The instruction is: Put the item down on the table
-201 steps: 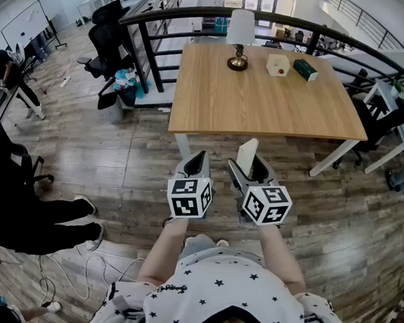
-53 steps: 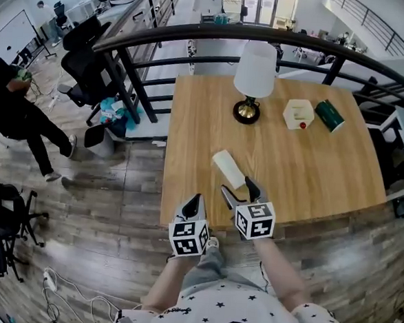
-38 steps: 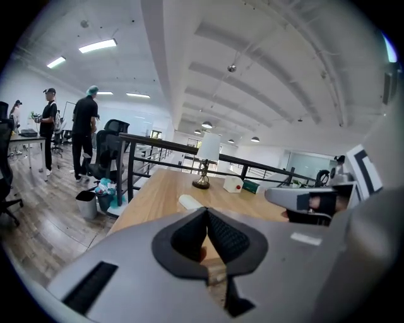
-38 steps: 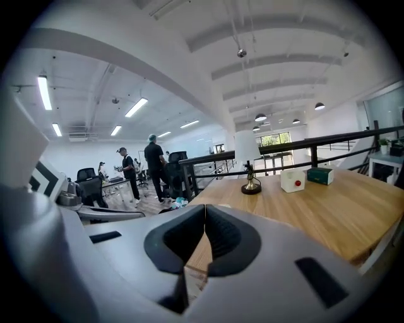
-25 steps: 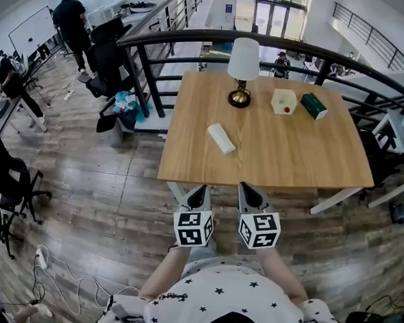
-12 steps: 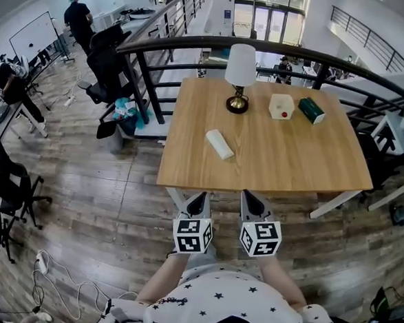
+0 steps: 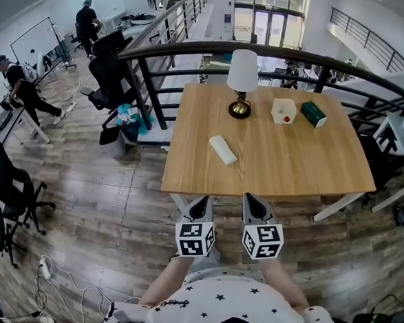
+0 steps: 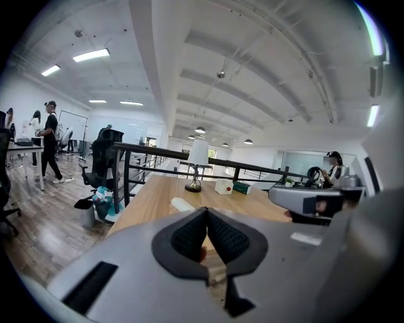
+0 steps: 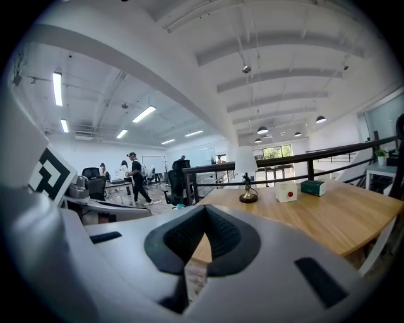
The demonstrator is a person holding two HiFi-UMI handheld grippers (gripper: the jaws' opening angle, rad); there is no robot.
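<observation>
Matt light-wood table (image 7: 305, 164), glossy plank floor (image 7: 109, 206), black metal railing (image 7: 175, 45)

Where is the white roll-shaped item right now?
Head view: the white item lies flat on the wooden table, left of centre, between the lamp and the near edge.

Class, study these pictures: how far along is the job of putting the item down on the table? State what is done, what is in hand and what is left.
Done: the white item lies on the table, apart from both grippers. In hand: nothing. The left gripper and right gripper are shut and empty, short of the table's near edge. Left: nothing apparent.
</observation>
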